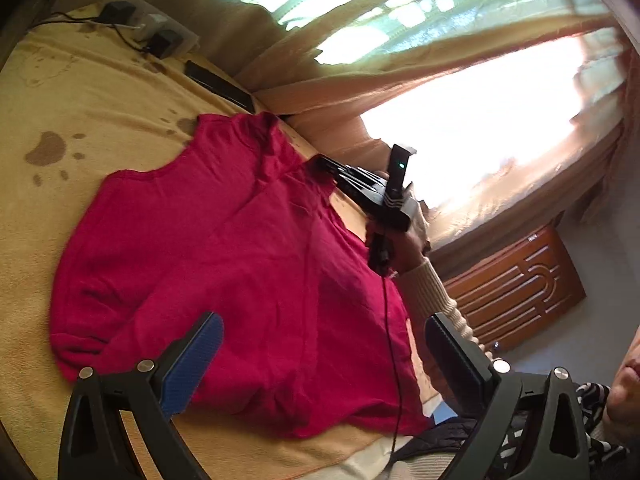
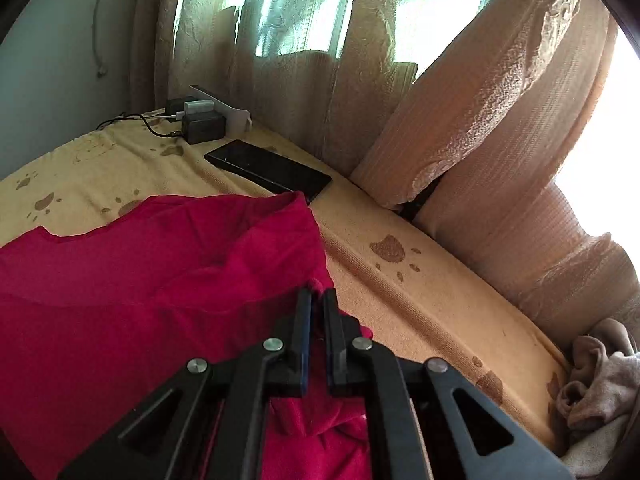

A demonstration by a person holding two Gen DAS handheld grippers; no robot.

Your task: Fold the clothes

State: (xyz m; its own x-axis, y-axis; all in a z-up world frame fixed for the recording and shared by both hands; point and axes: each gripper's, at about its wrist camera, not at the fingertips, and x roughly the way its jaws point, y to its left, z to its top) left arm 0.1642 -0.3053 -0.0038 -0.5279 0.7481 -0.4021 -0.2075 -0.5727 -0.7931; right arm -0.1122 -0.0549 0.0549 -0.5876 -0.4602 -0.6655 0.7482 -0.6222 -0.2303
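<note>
A red shirt (image 1: pixel 224 264) lies spread on a yellow paw-print blanket (image 1: pixel 60 92). In the left wrist view my left gripper (image 1: pixel 324 320) hovers over the shirt's lower part, open wide, with only flat cloth beneath its blue pads (image 1: pixel 192 364). At the shirt's far right edge my right gripper (image 1: pixel 322 160) is held by a hand in a cream sleeve (image 1: pixel 432 296). In the right wrist view the right gripper (image 2: pixel 318 294) is shut, pinching a raised fold of the red shirt (image 2: pixel 140 280) at its edge, where the fabric bunches up.
A black phone (image 2: pixel 268 170) lies on the blanket (image 2: pixel 400 280) just past the shirt's far corner. A power strip with chargers and cables (image 2: pixel 200 120) sits by the wall. Curtains (image 2: pixel 480 140) hang along the bed's far side. A crumpled beige cloth (image 2: pixel 592 384) lies at the right.
</note>
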